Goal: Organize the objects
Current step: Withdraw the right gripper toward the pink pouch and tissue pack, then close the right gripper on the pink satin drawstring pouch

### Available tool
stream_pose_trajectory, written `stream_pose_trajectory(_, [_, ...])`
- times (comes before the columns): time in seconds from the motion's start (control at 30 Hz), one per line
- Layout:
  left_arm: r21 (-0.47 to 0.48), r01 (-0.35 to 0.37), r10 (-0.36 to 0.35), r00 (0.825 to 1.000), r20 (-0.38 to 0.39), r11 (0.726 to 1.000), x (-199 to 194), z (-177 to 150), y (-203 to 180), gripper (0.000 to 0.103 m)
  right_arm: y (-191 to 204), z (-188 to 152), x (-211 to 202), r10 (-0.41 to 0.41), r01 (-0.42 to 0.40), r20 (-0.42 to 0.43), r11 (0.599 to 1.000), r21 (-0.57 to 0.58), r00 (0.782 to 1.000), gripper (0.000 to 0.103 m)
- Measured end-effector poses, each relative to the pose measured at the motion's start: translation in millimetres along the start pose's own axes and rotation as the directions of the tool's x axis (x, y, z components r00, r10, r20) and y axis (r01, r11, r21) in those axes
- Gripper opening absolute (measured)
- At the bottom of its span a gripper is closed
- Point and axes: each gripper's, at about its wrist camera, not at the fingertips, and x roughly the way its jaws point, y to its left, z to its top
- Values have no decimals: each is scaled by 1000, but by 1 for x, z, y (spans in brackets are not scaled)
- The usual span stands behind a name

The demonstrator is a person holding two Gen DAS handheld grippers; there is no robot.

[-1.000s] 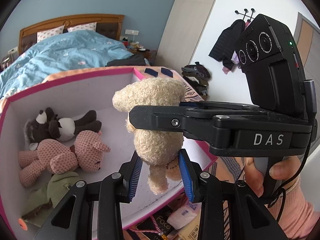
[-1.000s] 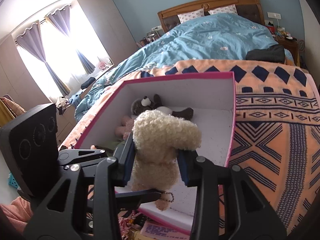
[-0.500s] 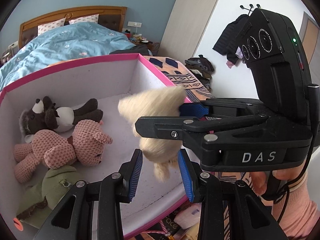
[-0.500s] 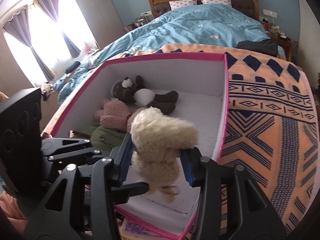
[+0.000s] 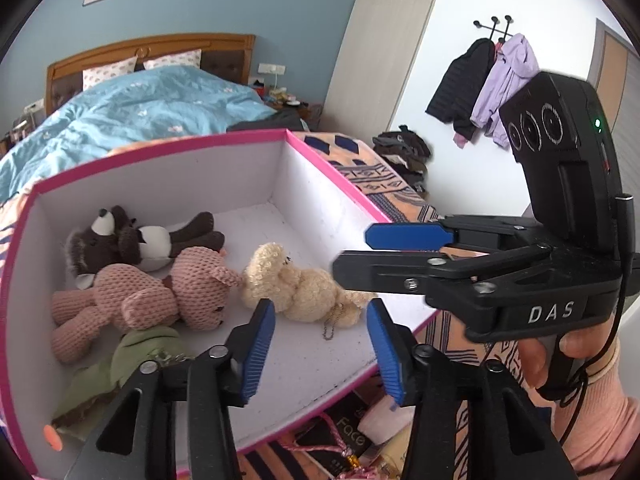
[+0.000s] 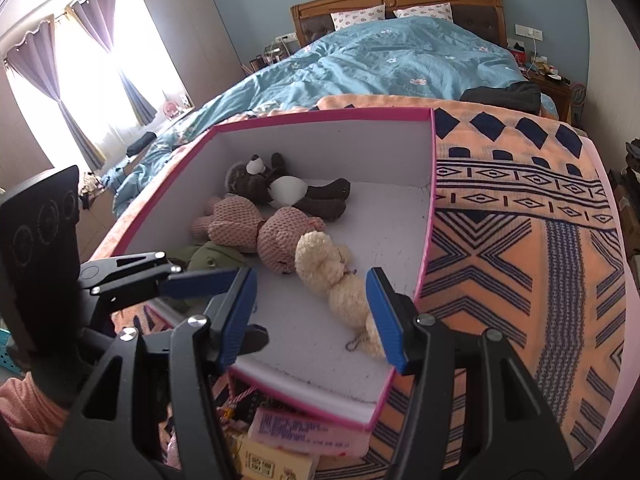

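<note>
Nearest me, at the bottom of the right wrist view, my right hand-held gripper point(image 6: 312, 314) is spread wide with nothing between its blue pads point(image 6: 240, 312); my left hand-held gripper point(image 5: 320, 344) is spread and empty too, low in its own view. Just beyond the pads, the cream bear point(image 6: 334, 276) lies on its side on the white floor of the box point(image 6: 430, 216), in the middle of both frames, head touching the pink bear point(image 6: 256, 230) and a small bead chain trailing from its lower end. It looks very light and soft, a curly pile that will squash under the pads rather than slip, so I judge a firm pinch across the round body or head would hold best; the thin legs and the chain would only dangle or slide out. Left of it, low in the frame, a green plush point(image 5: 120, 368) is tucked in the near corner of the box, and further back the brown bear point(image 6: 280, 188) lies beside the pink one. All four are soft, so nothing here should break if nudged. Below the box's near edge, at the bottom of the frames, some loose packets point(image 6: 304, 436) lie in a heap, probably the next things to sort; they look stiffer and flatter, best taken by an edge. The box rests on a patterned blanket point(image 6: 520, 240), and the bed point(image 6: 400, 64) fills the top of the frame.
</note>
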Motion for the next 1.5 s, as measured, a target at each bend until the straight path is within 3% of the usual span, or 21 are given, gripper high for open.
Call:
stream_pose_trajectory(0.27, [37,12,-15,996,91,999,-40,-15,-16,53,3,-22,-35,77,-79,75,997,24,994,59])
stream_pose_trajectory(0.37, [77,10,-19,993,120,997,-57,-26,-27,60,6,-37,-46,87,-89,85,996,18,993,59])
stream_pose_trajectory(0.53, [104,16,-31,990,141,994,-75,-49,-39,61,13,-64,-60,123,-125,86,992,15,989,59])
stream_pose_trajectory(0.93, [12,30,-30,999,-27,999,-49,-119,-26,61,41,-118,-39,278,-277,-15,960,48,960,60])
stream_pose_trajectory(1.3, [-73,94,-100,992,-79,993,-39,-140,-14,66,58,-134,3,291,-279,-134,955,106,947,60])
stream_pose_trajectory(1.5, [-64,108,-114,989,-94,992,-36,-145,-18,66,69,-134,9,240,-230,-156,970,79,958,60])
